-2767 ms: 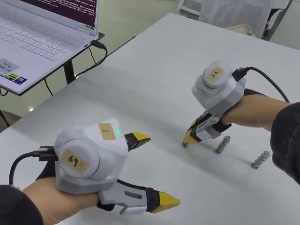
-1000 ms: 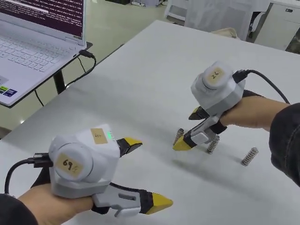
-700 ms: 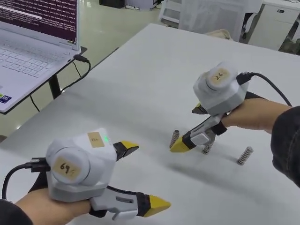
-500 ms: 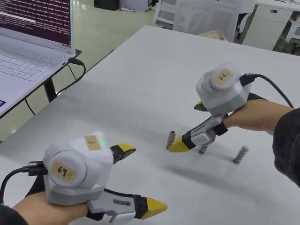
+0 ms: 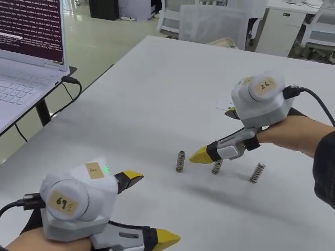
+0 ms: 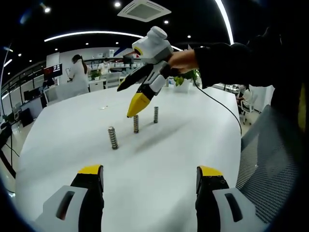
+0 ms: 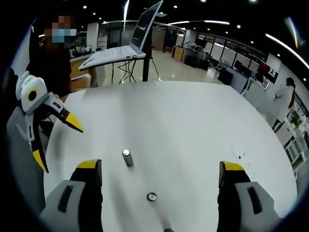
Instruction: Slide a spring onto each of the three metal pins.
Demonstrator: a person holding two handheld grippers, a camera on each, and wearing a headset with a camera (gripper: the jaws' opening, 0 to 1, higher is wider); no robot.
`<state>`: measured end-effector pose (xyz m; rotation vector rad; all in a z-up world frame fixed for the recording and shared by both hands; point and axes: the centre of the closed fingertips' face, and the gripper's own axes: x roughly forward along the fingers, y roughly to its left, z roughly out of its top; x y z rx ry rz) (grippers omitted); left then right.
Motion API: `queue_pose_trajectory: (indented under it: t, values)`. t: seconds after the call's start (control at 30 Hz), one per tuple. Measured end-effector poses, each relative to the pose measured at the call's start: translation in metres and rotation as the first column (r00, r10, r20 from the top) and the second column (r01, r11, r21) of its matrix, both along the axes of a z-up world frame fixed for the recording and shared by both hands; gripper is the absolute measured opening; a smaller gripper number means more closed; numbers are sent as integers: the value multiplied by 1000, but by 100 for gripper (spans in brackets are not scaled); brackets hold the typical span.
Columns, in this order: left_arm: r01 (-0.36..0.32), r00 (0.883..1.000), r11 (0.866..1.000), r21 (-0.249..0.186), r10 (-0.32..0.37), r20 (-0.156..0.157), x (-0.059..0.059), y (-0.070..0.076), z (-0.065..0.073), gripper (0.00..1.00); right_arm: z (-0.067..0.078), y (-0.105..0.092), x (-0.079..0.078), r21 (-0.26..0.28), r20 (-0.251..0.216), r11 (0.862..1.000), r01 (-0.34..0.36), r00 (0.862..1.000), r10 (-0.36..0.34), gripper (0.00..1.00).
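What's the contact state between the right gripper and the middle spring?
Apart. The right gripper view shows the right gripper open wide, the middle spring standing between its jaws with bare table on both sides.

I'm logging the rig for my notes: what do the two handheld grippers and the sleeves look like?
Both are white-grey housings with black jaws ending in yellow tips and a black cable each. The left gripper has a tan sticker reading 69 and a green light; the right gripper has one reading 26. The right arm's sleeve is dark.
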<state>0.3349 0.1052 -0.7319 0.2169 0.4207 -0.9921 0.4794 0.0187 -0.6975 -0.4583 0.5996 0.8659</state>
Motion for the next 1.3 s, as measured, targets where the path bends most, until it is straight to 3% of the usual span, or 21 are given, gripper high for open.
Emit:
queue_pose_trajectory:
  t: [0.23,0.57,1.03,1.2,1.3]
  values:
    - [4,1000,1000,7,-4,-7,-1,0,-2,75,15,-26,1,46,33,996,72,997,-73,100]
    - [4,1000,1000,11,-4,-14,2,-2,-4,75,20,-64,-7,102,50,981,166,984,-172,100]
    - [12,1000,1000,8,-12,-18,8,-8,-5,75,12,-115,-41,157,58,947,280,955,-292,100]
    - [10,1000,1000,4,-10,-17,9,-8,-4,75,8,-120,-56,196,58,935,295,949,-311,100]
    - [6,1000,1000,0,-6,-18,10,-8,-3,75,3,-121,-67,196,66,936,293,948,-311,100]
